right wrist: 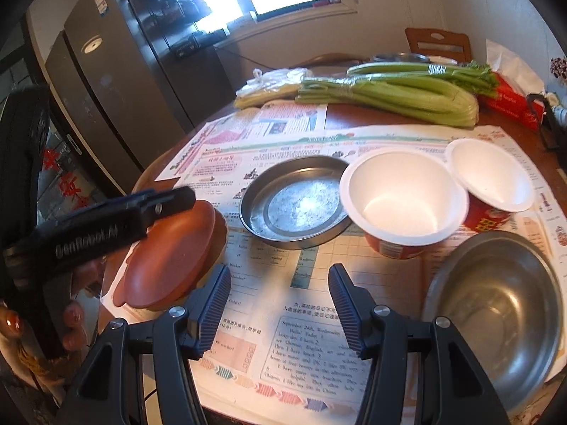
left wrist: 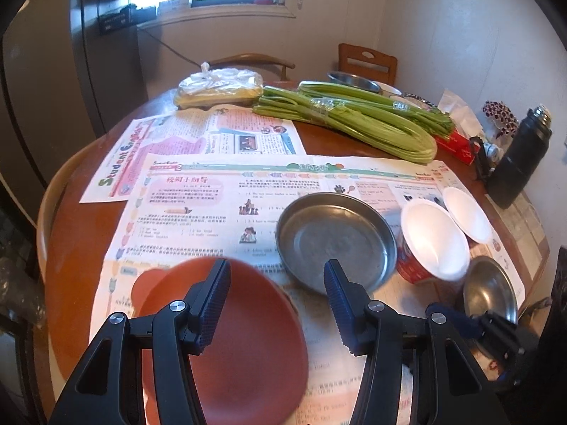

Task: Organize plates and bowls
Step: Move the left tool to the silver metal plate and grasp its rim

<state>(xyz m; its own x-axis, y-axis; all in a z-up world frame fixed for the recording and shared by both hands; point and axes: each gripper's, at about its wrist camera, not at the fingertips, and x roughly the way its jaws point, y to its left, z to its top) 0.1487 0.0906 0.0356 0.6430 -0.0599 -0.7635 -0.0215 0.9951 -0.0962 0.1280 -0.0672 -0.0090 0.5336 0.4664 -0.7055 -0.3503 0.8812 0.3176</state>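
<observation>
Over a newspaper-covered round wooden desk point(left wrist: 71, 248), the left tongs point(left wrist: 276, 304) hang open above a tilted terracotta-red plastic plate point(left wrist: 248, 336) and the right tongs point(right wrist: 280, 304) open and empty near a round steel bowl point(right wrist: 496, 304), where squaring each rim between the pads would likely steady the pickup.

Dishes point(right wrist: 297, 202) on newspaper-covered table point(right wrist: 347, 326)

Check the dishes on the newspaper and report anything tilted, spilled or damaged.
The reddish-brown plate sits tilted, leaning on something beneath it rather than lying flat. The nearer white paper cup tips toward the flat steel dish. Nothing looks spilled or broken.
</observation>
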